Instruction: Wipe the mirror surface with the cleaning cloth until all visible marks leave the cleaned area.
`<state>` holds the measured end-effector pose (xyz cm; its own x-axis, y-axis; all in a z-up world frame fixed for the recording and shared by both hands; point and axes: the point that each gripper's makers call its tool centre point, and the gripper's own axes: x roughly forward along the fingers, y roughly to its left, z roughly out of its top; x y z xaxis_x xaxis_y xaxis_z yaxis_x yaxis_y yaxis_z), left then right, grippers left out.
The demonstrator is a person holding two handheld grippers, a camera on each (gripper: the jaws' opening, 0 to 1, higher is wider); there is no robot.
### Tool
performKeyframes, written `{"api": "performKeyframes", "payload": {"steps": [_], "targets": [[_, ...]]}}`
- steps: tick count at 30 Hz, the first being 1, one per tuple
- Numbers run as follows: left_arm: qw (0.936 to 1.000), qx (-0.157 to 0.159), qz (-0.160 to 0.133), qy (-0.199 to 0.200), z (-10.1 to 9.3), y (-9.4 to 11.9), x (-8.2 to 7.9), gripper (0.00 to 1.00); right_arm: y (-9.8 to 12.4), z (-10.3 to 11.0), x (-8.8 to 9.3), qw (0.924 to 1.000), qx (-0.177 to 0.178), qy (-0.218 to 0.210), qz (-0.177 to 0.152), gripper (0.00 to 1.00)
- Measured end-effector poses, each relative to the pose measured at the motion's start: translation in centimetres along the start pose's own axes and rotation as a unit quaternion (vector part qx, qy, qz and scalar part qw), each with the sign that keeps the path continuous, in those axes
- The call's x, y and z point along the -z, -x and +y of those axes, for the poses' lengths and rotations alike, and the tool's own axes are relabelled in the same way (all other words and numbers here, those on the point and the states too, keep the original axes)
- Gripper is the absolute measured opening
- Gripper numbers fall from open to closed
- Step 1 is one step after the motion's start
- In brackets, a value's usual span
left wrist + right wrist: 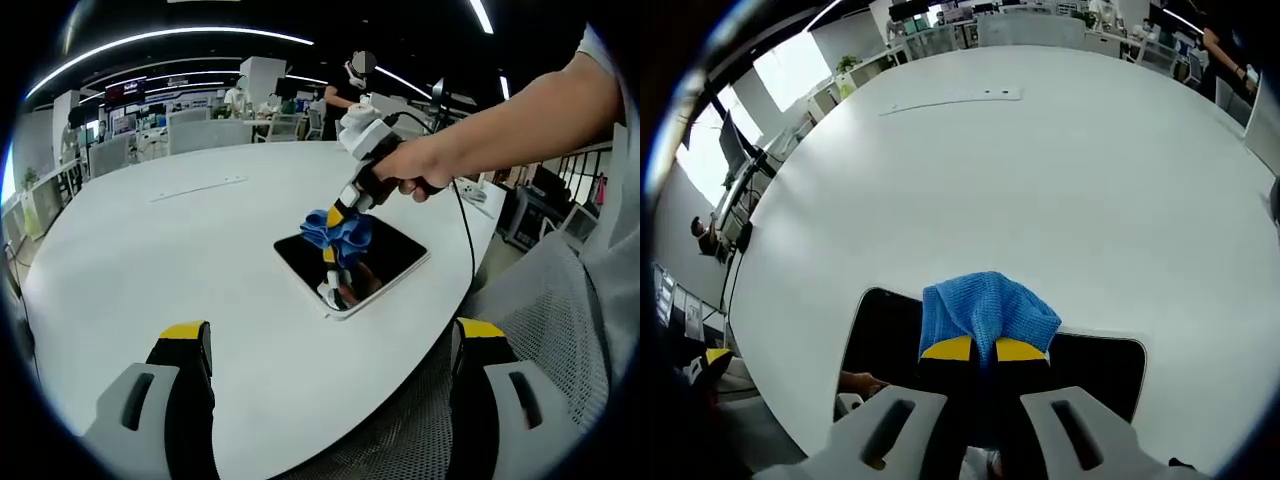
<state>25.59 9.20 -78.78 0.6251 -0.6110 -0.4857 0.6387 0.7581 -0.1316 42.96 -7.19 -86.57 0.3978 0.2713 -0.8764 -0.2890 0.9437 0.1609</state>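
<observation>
Mirror (352, 262) on white table (150, 260), right hand-held gripper (985, 350) pinching blue cloth (985, 312), left hand-held gripper (335, 345) spread wide

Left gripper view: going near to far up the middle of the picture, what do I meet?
White table's near edge → mirror → blue cleaning cloth on it, clamped in the right gripper → thin strip lying on the table → office chairs and desks beyond.

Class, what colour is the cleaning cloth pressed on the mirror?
Blue, the cleaning cloth shows best in the right gripper view, on the dark mirror.
</observation>
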Motion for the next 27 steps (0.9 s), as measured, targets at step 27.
{"api": "performKeyframes", "payload": {"steps": [27], "targets": [[1.0, -0.001, 0.0, -0.001, 0.0, 0.1, -0.1, 0.99, 0.3, -2.4, 0.5, 1.0, 0.004, -0.006, -0.001, 0.0]]}}
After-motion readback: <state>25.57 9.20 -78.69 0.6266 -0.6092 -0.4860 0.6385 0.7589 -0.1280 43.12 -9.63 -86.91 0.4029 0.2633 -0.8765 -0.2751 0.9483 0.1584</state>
